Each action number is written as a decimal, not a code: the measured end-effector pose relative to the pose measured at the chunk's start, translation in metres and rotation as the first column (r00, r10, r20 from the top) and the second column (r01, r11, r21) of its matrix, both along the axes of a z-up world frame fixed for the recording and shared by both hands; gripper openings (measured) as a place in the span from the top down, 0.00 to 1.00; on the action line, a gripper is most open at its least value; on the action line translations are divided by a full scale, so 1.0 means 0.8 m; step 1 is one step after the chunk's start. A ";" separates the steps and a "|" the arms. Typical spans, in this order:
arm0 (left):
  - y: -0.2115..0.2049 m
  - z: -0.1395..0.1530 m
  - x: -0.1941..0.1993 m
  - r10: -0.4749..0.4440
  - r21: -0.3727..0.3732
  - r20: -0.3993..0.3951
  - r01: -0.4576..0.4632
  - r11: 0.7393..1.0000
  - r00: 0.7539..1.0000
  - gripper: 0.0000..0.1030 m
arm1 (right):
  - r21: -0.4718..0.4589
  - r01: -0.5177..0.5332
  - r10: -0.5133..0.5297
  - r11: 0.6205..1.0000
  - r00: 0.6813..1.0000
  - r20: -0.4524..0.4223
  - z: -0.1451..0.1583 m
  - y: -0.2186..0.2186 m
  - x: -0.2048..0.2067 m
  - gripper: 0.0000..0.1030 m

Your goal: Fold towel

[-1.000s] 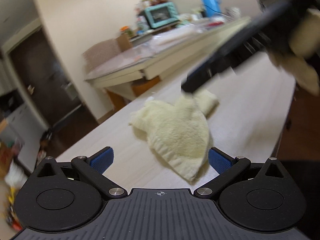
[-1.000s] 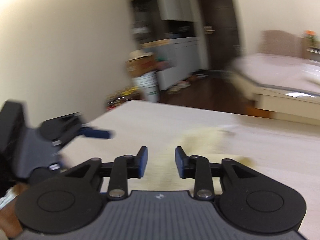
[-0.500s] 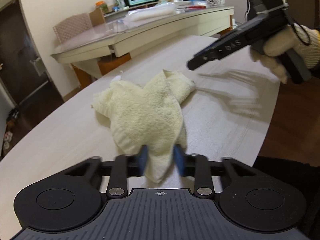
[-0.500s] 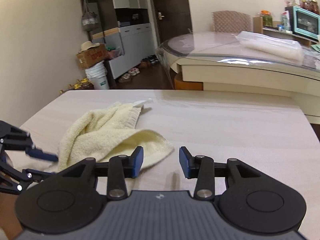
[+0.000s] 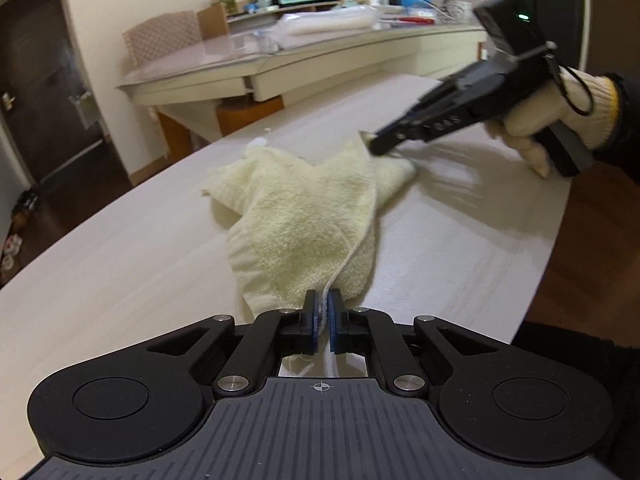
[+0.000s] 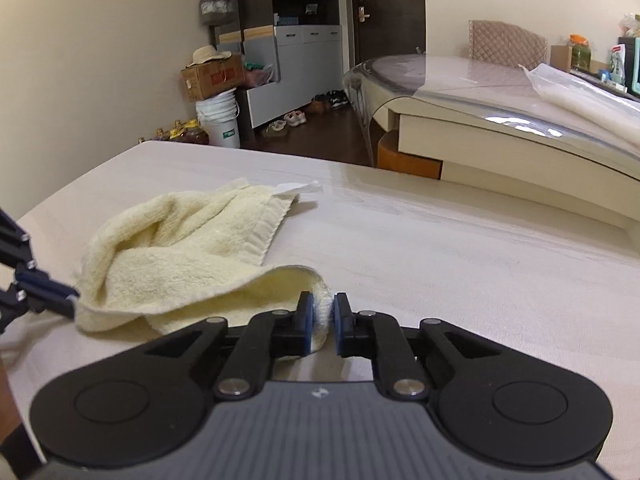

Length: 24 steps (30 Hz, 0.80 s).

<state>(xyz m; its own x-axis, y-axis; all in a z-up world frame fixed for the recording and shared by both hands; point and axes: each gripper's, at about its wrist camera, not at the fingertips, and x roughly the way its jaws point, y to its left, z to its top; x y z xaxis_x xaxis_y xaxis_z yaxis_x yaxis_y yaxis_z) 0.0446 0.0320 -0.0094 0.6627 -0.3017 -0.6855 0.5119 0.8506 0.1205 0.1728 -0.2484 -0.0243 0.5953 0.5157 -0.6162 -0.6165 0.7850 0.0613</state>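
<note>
Both grippers have just been closing, and each one now has a bit of the soft, pale yellow terry towel (image 5: 304, 216) between its fingers. A second ago the left gripper (image 5: 321, 316) was wide open with the towel lying loose in front of it; now its blue fingers (image 5: 310, 320) pinch a thin edge of cloth at 6 o'clock in the left wrist view. The right gripper (image 6: 321, 320) was half open just before; now its fingers (image 6: 306, 322) squeeze a thicker corner of the towel at 6 o'clock in the right wrist view. In the left view it shows at 2 o'clock, held by a hand in a white glove (image 5: 552, 120).

This likely means the picking-up step is done, and the towel can next be lifted and spread out.

The towel lies on the pale wooden surface (image 5: 120, 264). It is crumpled in a messy heap, with bumps and loose flaps, not flat and not yet folded. A small white tag (image 6: 298, 189) pokes out at its far edge.
</note>
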 end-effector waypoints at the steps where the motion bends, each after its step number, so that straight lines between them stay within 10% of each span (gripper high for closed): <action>1: 0.001 0.003 0.001 0.009 -0.003 0.010 -0.009 1.000 1.000 0.95 | -0.003 0.008 -0.008 1.000 1.000 0.026 0.006 -0.002 -0.006 0.89; 9: -0.002 0.029 -0.018 0.003 0.009 0.076 -0.004 1.000 0.997 0.95 | 0.055 -0.117 0.107 0.992 0.981 0.161 0.084 -0.029 -0.093 0.89; 17: 0.018 0.015 -0.066 0.012 0.063 0.014 -0.013 0.998 1.000 0.94 | -0.069 -0.297 0.298 0.952 0.954 0.004 0.048 -0.001 -0.171 0.85; 19: 0.023 0.016 -0.071 0.003 0.042 -0.015 -0.002 0.999 1.000 0.89 | -0.065 -0.292 0.292 0.954 0.956 -0.017 0.039 0.000 -0.171 0.74; 21: 0.028 0.021 -0.073 -0.009 0.012 -0.025 0.010 1.000 1.000 0.63 | -0.004 -0.278 0.278 0.961 0.960 -0.016 0.043 -0.006 -0.165 0.61; 24: 0.038 0.037 -0.068 -0.029 -0.061 -0.026 0.027 0.998 0.999 0.60 | 0.104 -0.219 0.219 0.970 0.976 0.012 0.062 -0.020 -0.144 0.57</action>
